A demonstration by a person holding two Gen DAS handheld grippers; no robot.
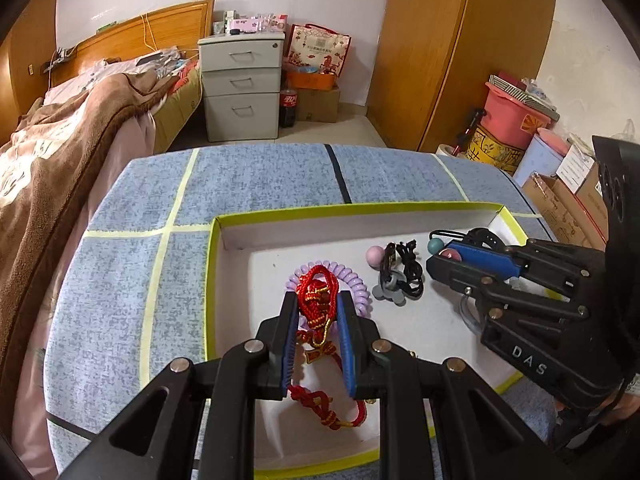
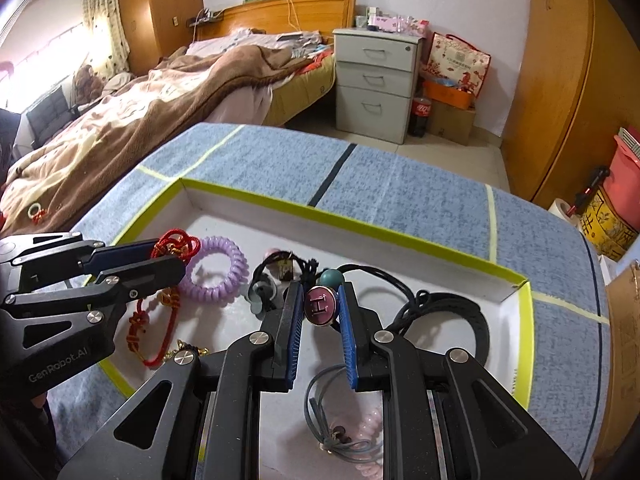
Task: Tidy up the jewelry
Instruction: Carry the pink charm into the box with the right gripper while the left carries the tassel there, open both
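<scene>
Red knotted cord [image 1: 318, 300] clamped in left fingers [image 1: 289, 320] — pink H charm [image 2: 320, 306] in right fingers [image 2: 294, 320].

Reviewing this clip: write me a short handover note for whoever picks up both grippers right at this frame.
Left gripper: closed on the red knotted cord, which lies partly over the purple coil hair tie.
Right gripper: closed on the pink H button hair tie.
Everything sits in the yellow-rimmed box lid on the blue cloth: grey flower tie, black band, grey cord loop.
Done: nothing visibly sorted yet.
Left: probably lift both held pieces out, then separate the rest.
</scene>
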